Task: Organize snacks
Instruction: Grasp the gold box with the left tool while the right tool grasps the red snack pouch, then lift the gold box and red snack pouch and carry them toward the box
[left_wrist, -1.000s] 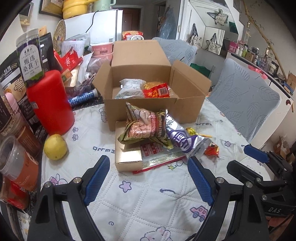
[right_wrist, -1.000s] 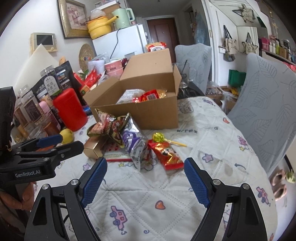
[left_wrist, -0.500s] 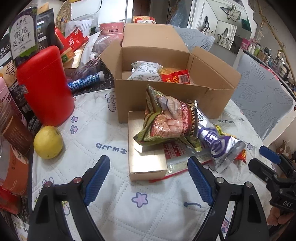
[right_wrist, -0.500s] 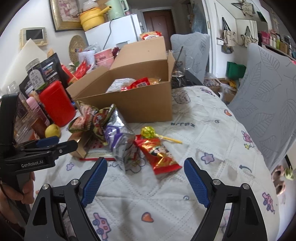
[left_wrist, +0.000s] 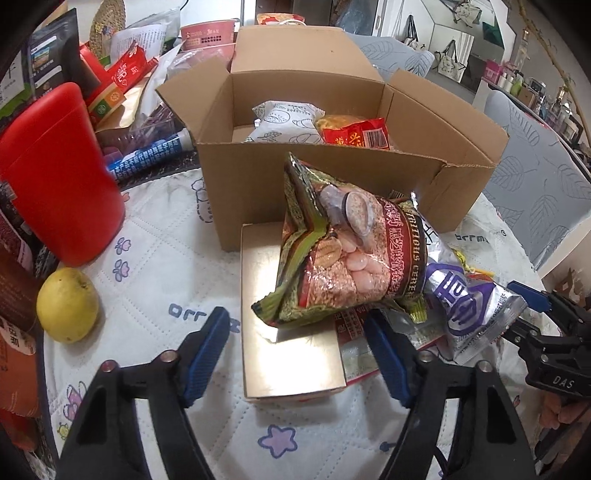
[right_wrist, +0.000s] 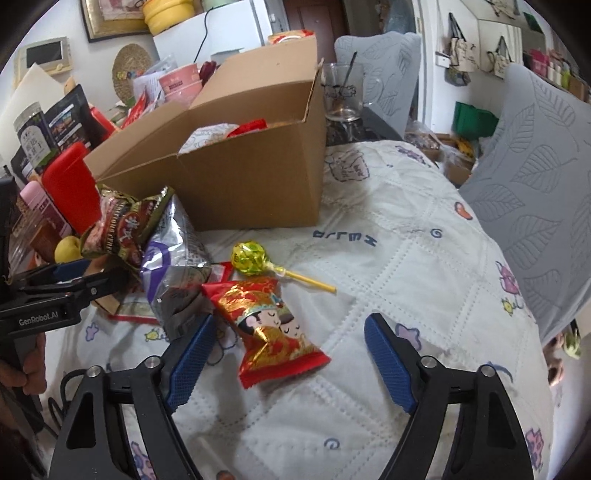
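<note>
Both grippers are closing in, nearer the cardboard box (left_wrist: 332, 192) than a second ago: left gripper (left_wrist: 295, 354) fingers narrowing around the gold box (left_wrist: 266, 354), right gripper (right_wrist: 284, 358) around the red packet (right_wrist: 273, 328), neither clamped yet.

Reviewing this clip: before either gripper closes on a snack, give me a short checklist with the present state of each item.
1. Cardboard box open, with room inside: ok.
2. Left gripper straddles the gold box, jaws closing, pads not yet touching: ok.
3. Gold box free to lift: not ok, the cereal bag lies on it.
4. Right gripper lined up on the red candy packet, jaws closing, packet between them, not pinched: ok.
5. Red candy packet clear of the lollipop: ok.
6. Silver-purple bag overlapping the packet's top corner: cannot tell.
</note>
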